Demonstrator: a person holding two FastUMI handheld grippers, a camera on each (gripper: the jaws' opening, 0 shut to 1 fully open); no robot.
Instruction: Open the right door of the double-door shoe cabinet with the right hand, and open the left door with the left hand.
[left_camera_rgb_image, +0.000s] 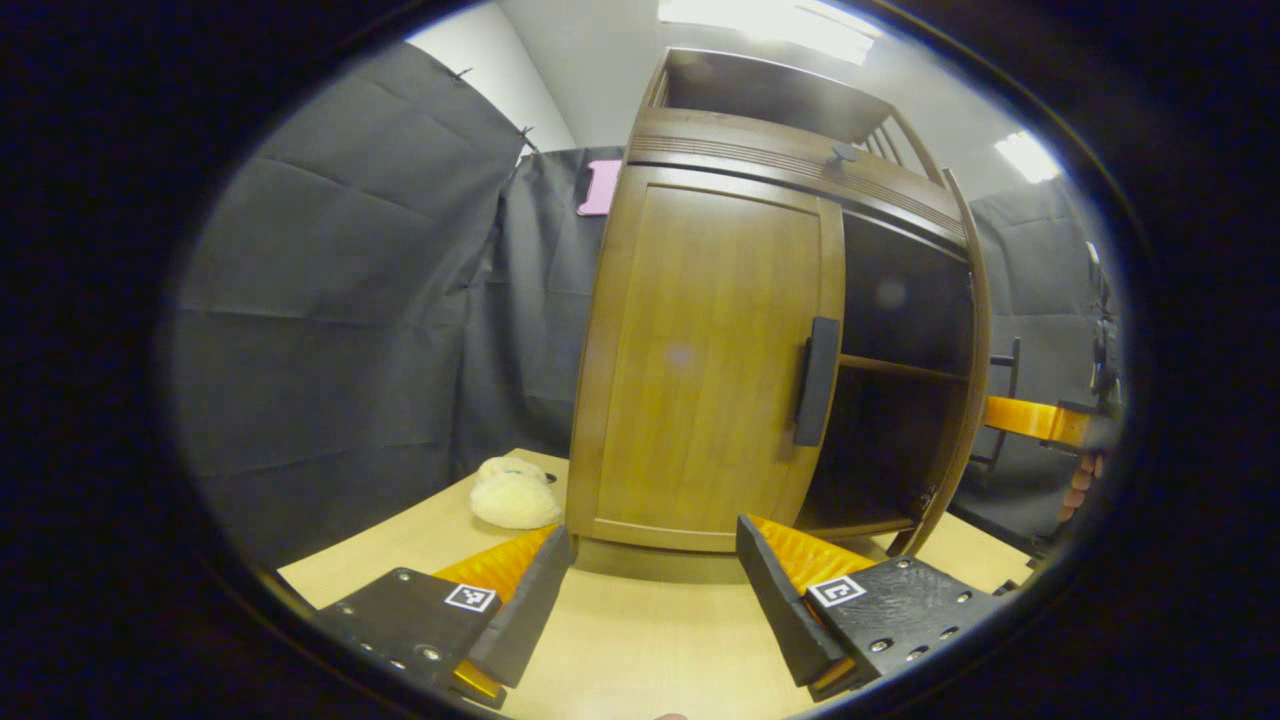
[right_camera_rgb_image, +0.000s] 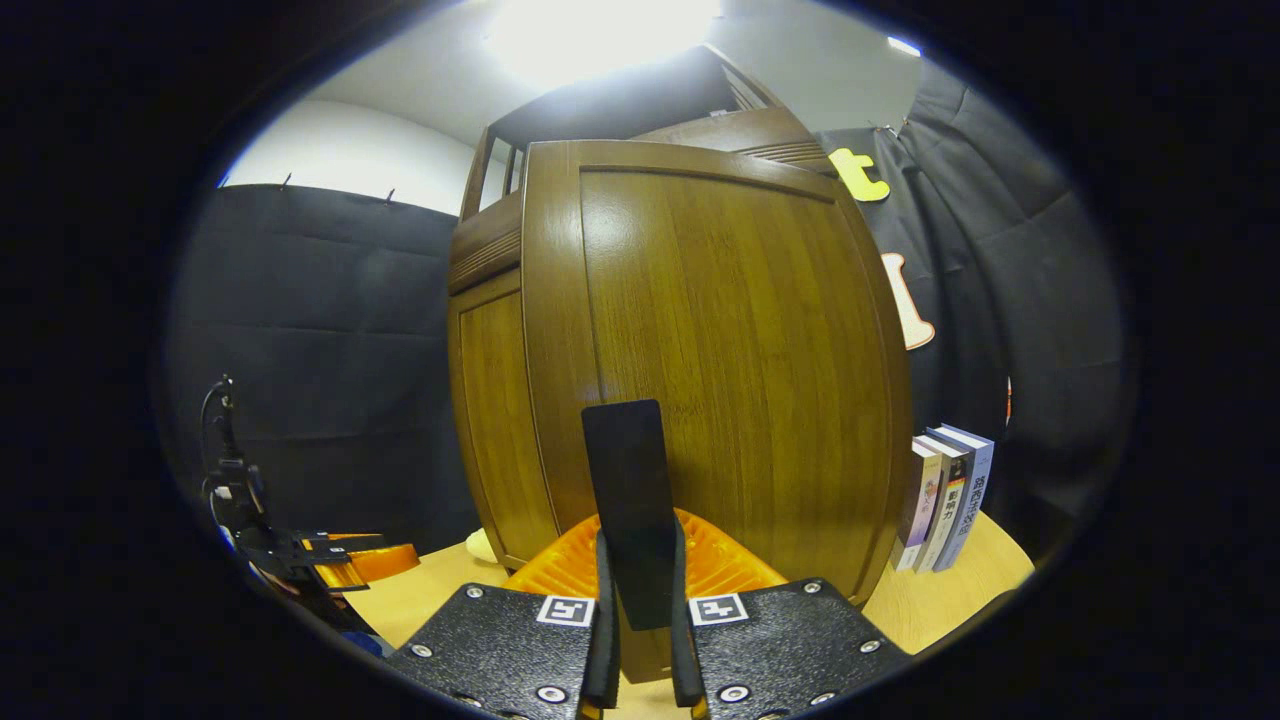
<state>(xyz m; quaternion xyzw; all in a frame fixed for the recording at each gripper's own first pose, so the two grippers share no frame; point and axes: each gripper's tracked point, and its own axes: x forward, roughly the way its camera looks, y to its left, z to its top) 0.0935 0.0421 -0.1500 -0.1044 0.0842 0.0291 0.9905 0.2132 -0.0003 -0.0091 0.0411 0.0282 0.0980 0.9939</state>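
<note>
**Wood-grain doors: one swung out, one shut**

Brown wood fills the centre of the right gripper view, where the right door (right_camera_rgb_image: 720, 370) is seen swung out toward the camera. Its dark handle (right_camera_rgb_image: 630, 500) is clamped between the fingers of the right gripper (right_camera_rgb_image: 638, 640) at lower centre, a grip judged to serve for pulling the door round on its hinge. In the left gripper view the shoe cabinet (left_camera_rgb_image: 780, 150) stands on the pale table (left_camera_rgb_image: 640, 640), its right half exposed as a dark compartment with a shelf (left_camera_rgb_image: 900, 368). The left door (left_camera_rgb_image: 700, 360) is seen shut at centre, its handle (left_camera_rgb_image: 815, 380) untouched. The left gripper (left_camera_rgb_image: 655, 600) is held released at lower centre, fingers spread, facing that door, apparently readied for an approach.
</note>
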